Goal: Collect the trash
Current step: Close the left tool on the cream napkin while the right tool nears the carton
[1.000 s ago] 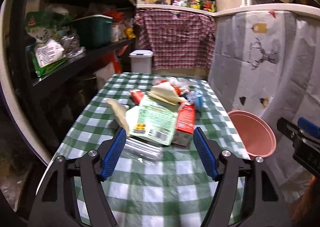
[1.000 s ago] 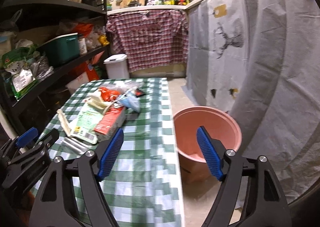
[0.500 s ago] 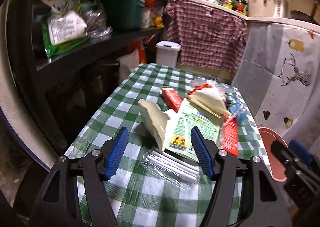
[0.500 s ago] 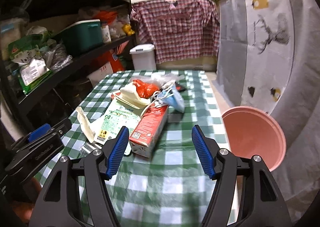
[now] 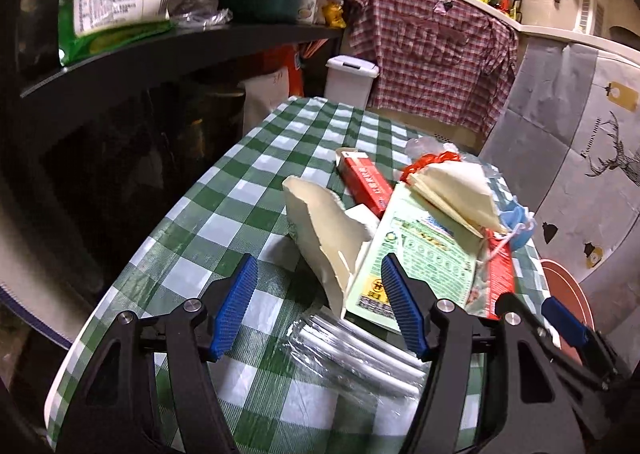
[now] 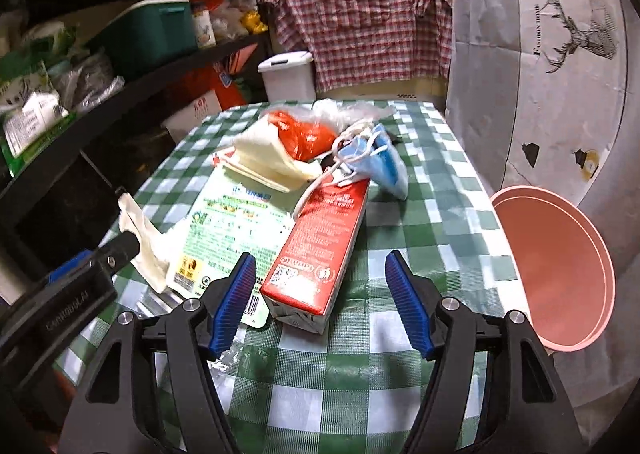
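A heap of trash is seen on the green-checked surface [image 6: 436, 189], and the red carton [image 6: 320, 242] lying on its side in the middle of it is taken here as the landmark. The right claw [image 6: 320, 304] is held just in front of the carton's near end with its blue pads [image 6: 234, 304] spread wide apart — nothing is gripped between them. Beside the carton, on the shelf side, a green printed packet [image 6: 236, 221] lies flat, and a torn cream paper scrap [image 6: 146, 246] is found beyond the packet's outer edge. Clear plastic wrap [image 5: 356, 350] lies at the packet's near corner, under the left claw [image 5: 316, 308], whose pads are likewise held wide apart and empty, with the cream scrap [image 5: 324, 230] rising between them in the left wrist view. On the carton's far end a blue face mask [image 6: 380, 161] with white ear loops is draped, and a folded cream paper [image 6: 268, 159] and an orange-red plastic bag [image 6: 304, 133] are piled behind it. A second, narrower red box [image 5: 366, 183] is seen past the cream scrap in the left wrist view. A pink bucket [image 6: 560, 266] stands off the surface's edge on the side of the carton away from the shelf — whether anything lies inside it cannot be told. A white lidded bin [image 6: 286, 75] stands beyond the far end of the surface, below a hanging plaid shirt [image 6: 360, 13].
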Action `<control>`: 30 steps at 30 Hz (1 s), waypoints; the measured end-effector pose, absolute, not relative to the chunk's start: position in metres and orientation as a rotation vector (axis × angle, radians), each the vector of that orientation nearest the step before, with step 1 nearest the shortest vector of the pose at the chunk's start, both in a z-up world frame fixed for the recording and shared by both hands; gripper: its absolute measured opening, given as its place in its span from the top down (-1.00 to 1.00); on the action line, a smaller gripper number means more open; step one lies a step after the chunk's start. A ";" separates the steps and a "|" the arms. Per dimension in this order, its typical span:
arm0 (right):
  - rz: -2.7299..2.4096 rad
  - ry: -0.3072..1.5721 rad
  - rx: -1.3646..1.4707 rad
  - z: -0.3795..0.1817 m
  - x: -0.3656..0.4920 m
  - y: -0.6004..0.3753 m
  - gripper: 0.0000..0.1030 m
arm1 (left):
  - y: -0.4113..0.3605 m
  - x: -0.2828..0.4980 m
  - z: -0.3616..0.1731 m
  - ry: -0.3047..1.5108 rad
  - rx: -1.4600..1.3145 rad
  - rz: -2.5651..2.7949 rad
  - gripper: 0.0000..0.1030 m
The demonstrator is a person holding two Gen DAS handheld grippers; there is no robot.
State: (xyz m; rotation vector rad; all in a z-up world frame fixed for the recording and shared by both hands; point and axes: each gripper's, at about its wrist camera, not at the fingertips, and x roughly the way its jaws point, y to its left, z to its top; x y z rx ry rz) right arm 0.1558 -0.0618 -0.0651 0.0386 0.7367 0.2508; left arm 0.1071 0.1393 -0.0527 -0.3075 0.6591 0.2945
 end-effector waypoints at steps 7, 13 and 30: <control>0.252 0.752 0.030 -0.074 0.161 -0.059 -0.30 | 0.143 0.120 -0.061 0.678 -0.318 0.307 -0.20; 0.254 0.746 0.022 -0.076 0.161 -0.058 -0.30 | 0.142 0.128 -0.066 0.706 -0.303 0.325 -0.01; 0.306 0.727 0.000 -0.062 0.138 -0.071 0.71 | 0.146 0.115 -0.046 0.672 -0.247 0.379 0.82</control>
